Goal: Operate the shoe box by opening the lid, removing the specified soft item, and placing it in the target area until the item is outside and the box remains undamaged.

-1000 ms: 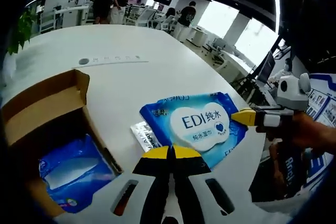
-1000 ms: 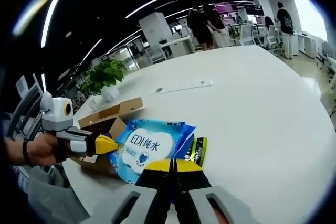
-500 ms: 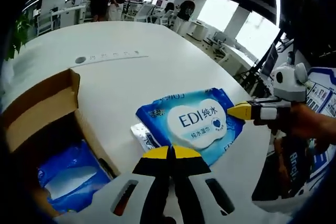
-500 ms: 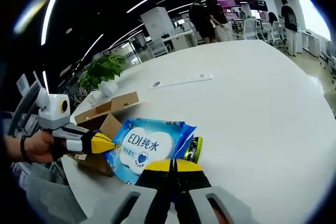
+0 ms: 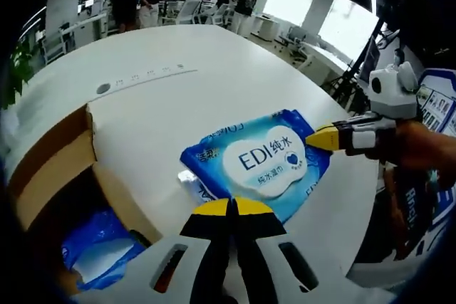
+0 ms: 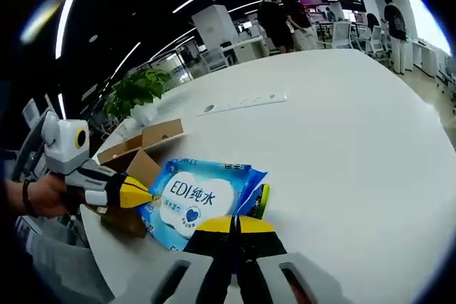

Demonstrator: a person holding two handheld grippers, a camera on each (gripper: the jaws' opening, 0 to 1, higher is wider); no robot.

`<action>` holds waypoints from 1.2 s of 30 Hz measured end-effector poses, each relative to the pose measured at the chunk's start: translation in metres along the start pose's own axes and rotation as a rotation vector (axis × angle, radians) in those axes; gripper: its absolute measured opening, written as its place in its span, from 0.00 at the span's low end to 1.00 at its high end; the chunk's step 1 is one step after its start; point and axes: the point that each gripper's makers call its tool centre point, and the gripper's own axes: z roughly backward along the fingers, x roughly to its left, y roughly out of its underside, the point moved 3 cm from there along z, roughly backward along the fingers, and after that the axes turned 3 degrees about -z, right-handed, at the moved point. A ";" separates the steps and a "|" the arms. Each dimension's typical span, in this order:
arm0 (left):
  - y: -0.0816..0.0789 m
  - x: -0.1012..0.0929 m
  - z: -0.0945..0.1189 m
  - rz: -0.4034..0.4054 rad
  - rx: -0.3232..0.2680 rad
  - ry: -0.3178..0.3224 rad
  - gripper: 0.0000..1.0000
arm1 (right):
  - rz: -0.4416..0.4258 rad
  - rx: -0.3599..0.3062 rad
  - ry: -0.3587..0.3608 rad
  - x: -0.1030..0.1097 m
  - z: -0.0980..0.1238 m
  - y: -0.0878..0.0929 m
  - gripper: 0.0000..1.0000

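A: What can you read on the blue plastic wet-wipe pack (image 5: pixel 260 170) (image 6: pixel 196 201)?

B: "EDI" and Chinese characters, with a small heart, on its white oval flap. The fine print along its edges is too small to make out.

A: Where does it lie?

B: Flat on the white round surface (image 5: pixel 178 97) (image 6: pixel 335 140), outside and just beside the open brown cardboard shoe box (image 5: pixel 64 176) (image 6: pixel 139 158). A second blue pack (image 5: pixel 100 250) sits inside that box, partly cut off.

A: And under the wipe pack?

B: A small silvery packet (image 5: pixel 191 183), showing black and green (image 6: pixel 262 201) from the other side, mostly hidden; its printing is unreadable.

A: The hand-held grippers?

B: The left hand-held gripper (image 5: pixel 232 208) (image 6: pixel 146 196) has its yellow tips pressed together, holding nothing, at the pack's edge. The right hand-held gripper (image 6: pixel 234 224) (image 5: pixel 313 140) likewise, tips together at the opposite edge.
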 end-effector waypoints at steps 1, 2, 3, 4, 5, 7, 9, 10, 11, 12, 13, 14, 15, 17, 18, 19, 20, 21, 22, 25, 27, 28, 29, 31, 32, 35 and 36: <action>0.001 0.000 -0.001 -0.014 0.009 -0.008 0.00 | 0.002 0.004 -0.001 -0.001 -0.002 0.000 0.00; 0.001 0.000 -0.001 -0.019 0.015 -0.011 0.00 | 0.002 0.006 -0.002 -0.001 -0.003 0.000 0.00; 0.001 0.000 -0.002 -0.028 0.023 -0.015 0.00 | 0.001 0.009 -0.002 -0.002 -0.005 0.000 0.00; 0.001 0.000 -0.003 -0.032 0.026 -0.017 0.00 | 0.000 0.010 -0.003 -0.003 -0.005 0.001 0.00; 0.002 0.000 -0.003 -0.034 0.033 -0.021 0.00 | -0.002 0.011 -0.003 -0.003 -0.006 0.001 0.00; 0.001 0.002 -0.005 -0.037 0.040 -0.026 0.00 | -0.003 0.015 -0.004 -0.004 -0.008 0.002 0.00; 0.002 0.002 -0.006 -0.044 0.051 -0.032 0.00 | -0.008 0.018 -0.005 -0.005 -0.010 0.003 0.00; 0.002 0.003 -0.006 -0.045 0.058 -0.034 0.00 | -0.011 0.021 -0.006 -0.006 -0.011 0.003 0.00; 0.002 0.003 -0.006 -0.041 0.061 -0.036 0.00 | -0.019 0.022 -0.008 -0.007 -0.012 0.004 0.00; 0.002 0.004 -0.007 -0.038 0.063 -0.037 0.00 | -0.023 0.022 -0.009 -0.007 -0.012 0.004 0.00; 0.002 0.004 -0.007 -0.035 0.067 -0.040 0.00 | -0.026 0.024 -0.009 -0.007 -0.013 0.005 0.00; 0.003 0.004 -0.006 -0.034 0.071 -0.042 0.00 | -0.025 0.025 -0.009 -0.007 -0.014 0.005 0.00; 0.003 0.004 -0.007 -0.036 0.077 -0.046 0.00 | -0.022 0.027 -0.009 -0.007 -0.014 0.005 0.00; 0.004 0.004 -0.008 -0.044 0.090 -0.054 0.00 | -0.021 0.030 -0.010 -0.007 -0.016 0.005 0.00; 0.004 0.004 -0.008 -0.046 0.094 -0.057 0.00 | -0.021 0.031 -0.010 -0.007 -0.016 0.006 0.00; 0.004 0.004 -0.008 -0.045 0.096 -0.062 0.00 | -0.023 0.033 -0.011 -0.007 -0.017 0.006 0.00; 0.004 0.004 -0.008 -0.046 0.099 -0.065 0.00 | -0.023 0.033 -0.011 -0.007 -0.017 0.006 0.00; 0.004 0.004 -0.009 -0.045 0.101 -0.068 0.00 | -0.025 0.036 -0.011 -0.008 -0.018 0.006 0.00; 0.004 0.004 -0.009 -0.044 0.101 -0.069 0.00 | -0.025 0.036 -0.011 -0.008 -0.018 0.006 0.00; 0.005 0.005 -0.010 -0.040 0.108 -0.074 0.00 | -0.026 0.039 -0.012 -0.009 -0.020 0.005 0.00; 0.005 0.006 -0.011 -0.043 0.113 -0.076 0.00 | -0.023 0.043 -0.010 -0.010 -0.021 0.006 0.00; 0.005 0.006 -0.011 -0.043 0.116 -0.080 0.00 | -0.022 0.045 -0.010 -0.010 -0.022 0.006 0.00; 0.005 0.006 -0.011 -0.043 0.118 -0.082 0.00 | -0.019 0.048 -0.009 -0.009 -0.023 0.007 0.00; 0.005 0.006 -0.011 -0.038 0.121 -0.081 0.00 | -0.016 0.054 -0.007 -0.010 -0.024 0.008 0.00; 0.006 0.006 -0.011 -0.037 0.122 -0.080 0.00 | -0.016 0.056 -0.006 -0.010 -0.024 0.009 0.00; 0.006 0.006 -0.012 -0.037 0.129 -0.077 0.00 | -0.017 0.059 -0.001 -0.012 -0.025 0.009 0.00; 0.006 0.006 -0.012 -0.035 0.131 -0.078 0.00 | -0.017 0.057 0.000 -0.011 -0.026 0.009 0.00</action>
